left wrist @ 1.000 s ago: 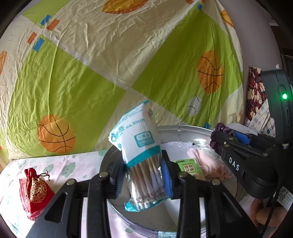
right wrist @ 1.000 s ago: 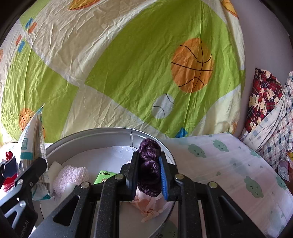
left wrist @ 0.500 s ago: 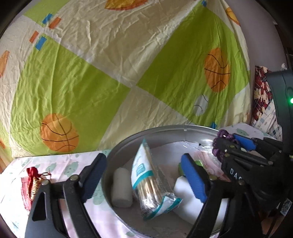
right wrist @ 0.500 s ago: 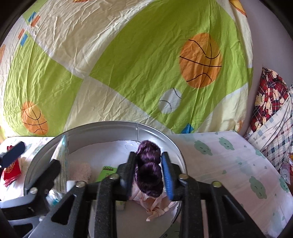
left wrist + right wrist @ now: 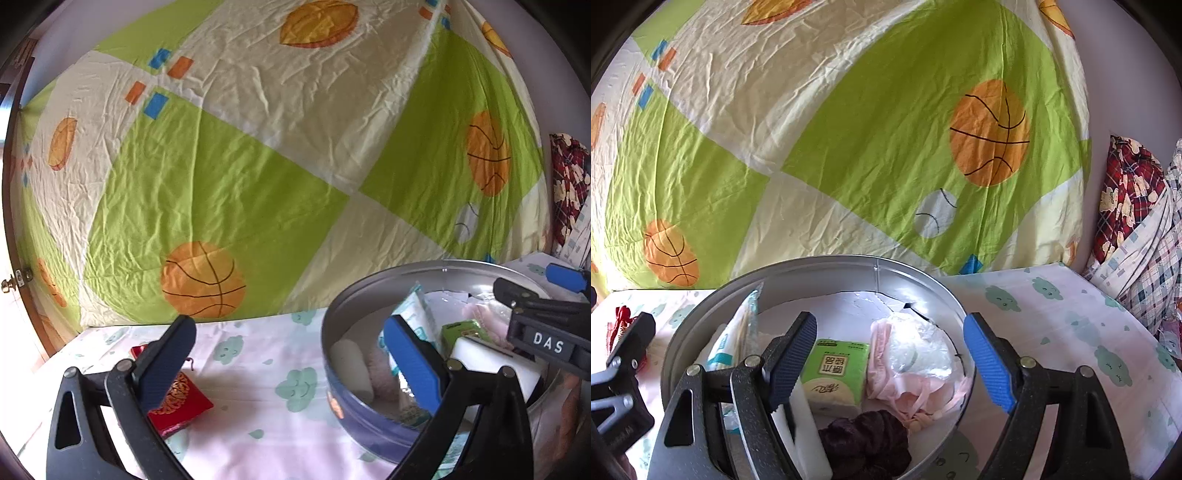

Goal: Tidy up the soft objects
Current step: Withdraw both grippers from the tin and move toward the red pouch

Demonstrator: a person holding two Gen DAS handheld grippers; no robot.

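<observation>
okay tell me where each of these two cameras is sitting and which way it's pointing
Left wrist: on the left gripper, facing the bed sheet, red pouch and round tin; own opening fingers and the right gripper show.
Right wrist: on the right gripper, looking down into the tin at the purple scrunchie and tissue pack.
Shared: tin, pouch, basketball quilt.

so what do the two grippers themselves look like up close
Both are the same build: the left gripper and the right gripper have matte black, speckled plastic linkage arms joined by silver rivets, with triangular cut-outs in the side plates. Each finger ends in a long ribbed blue rubber pad. In the left wrist view the right gripper's black body bears white letters "DAS". No cables or sleeves show.
</observation>
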